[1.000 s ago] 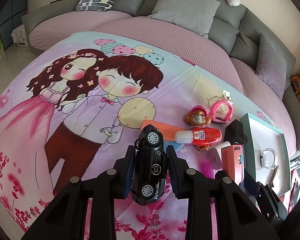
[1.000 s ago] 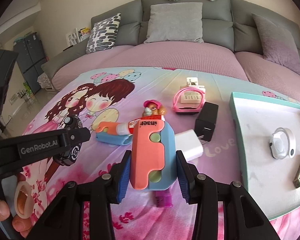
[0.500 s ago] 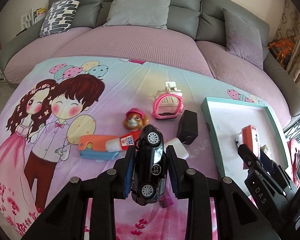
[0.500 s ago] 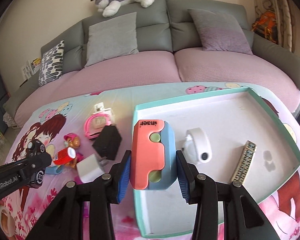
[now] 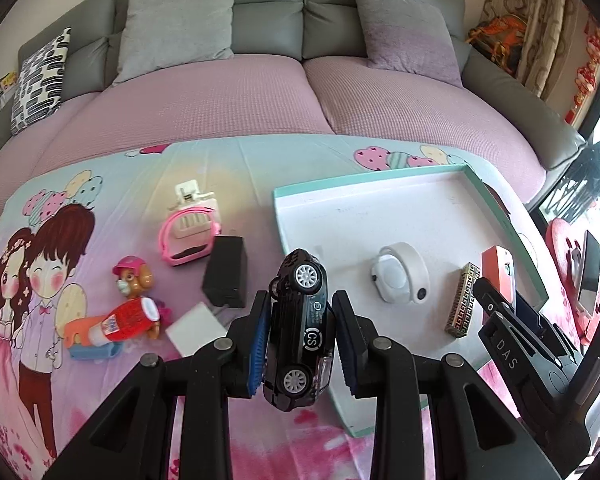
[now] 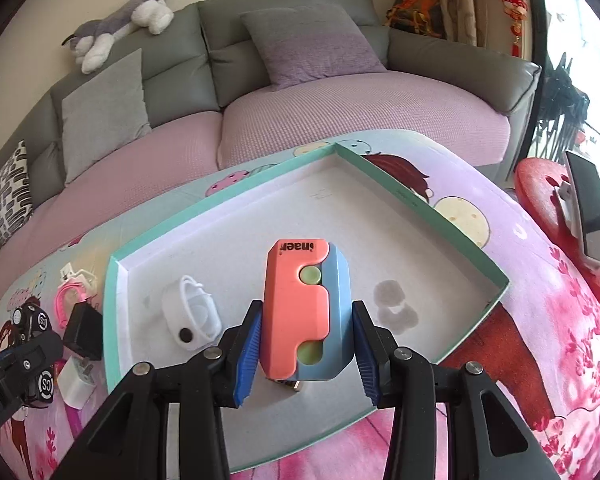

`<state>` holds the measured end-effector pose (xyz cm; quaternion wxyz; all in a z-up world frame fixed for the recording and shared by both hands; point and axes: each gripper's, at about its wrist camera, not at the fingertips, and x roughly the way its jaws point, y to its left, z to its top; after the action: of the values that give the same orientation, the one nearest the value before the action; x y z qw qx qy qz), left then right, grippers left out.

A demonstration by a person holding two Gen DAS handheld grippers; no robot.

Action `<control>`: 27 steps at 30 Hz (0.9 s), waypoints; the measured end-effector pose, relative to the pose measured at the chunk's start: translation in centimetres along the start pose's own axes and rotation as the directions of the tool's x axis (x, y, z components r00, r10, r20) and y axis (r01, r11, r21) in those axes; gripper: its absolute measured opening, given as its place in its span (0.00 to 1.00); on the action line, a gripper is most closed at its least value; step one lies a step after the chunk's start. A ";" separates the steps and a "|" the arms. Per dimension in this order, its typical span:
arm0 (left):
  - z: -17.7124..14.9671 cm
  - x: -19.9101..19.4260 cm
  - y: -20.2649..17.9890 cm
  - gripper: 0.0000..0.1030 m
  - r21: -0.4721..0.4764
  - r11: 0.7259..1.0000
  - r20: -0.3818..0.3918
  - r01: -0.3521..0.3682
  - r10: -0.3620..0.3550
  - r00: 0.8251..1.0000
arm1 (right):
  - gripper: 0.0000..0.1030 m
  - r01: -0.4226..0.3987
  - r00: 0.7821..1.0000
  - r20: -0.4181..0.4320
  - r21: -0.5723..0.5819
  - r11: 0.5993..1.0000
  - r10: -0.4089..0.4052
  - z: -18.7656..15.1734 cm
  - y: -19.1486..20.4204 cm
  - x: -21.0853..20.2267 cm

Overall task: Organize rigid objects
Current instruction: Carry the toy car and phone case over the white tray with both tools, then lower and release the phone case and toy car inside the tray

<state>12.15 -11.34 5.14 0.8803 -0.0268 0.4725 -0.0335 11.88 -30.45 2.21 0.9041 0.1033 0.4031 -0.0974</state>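
Note:
My left gripper (image 5: 302, 344) is shut on a black toy car (image 5: 300, 328), held above the near left rim of the teal-edged white tray (image 5: 384, 196). My right gripper (image 6: 306, 354) is shut on an orange and blue block toy (image 6: 304, 308) and holds it over the tray's floor (image 6: 260, 236). In the tray lie a white round device (image 5: 398, 278) and a patterned bar (image 5: 462, 304). The right gripper also shows in the left wrist view at the tray's right side (image 5: 500, 292).
Left of the tray on the cartoon blanket lie a pink handled case (image 5: 190, 230), a black adapter (image 5: 226, 272), a white charger (image 5: 196, 330), a dog figure (image 5: 134, 278), a red tube (image 5: 126, 320) and a blue piece. A sofa with cushions is behind.
Both grippers have swung right, from over the loose toys to the tray. The right gripper with the block is now over the tray's floor. Both grips are unchanged.

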 end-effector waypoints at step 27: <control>-2.1 5.9 -5.5 0.32 0.072 0.993 -0.127 0.089 -0.080 0.989 | 0.45 0.029 1.000 -0.009 0.037 0.999 -0.029 -0.3 -1.8 1.5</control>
<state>13.42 -17.32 -0.50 0.8475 -0.0103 0.5229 -0.0909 12.20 -32.27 0.68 0.8989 0.1146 0.4063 -0.1177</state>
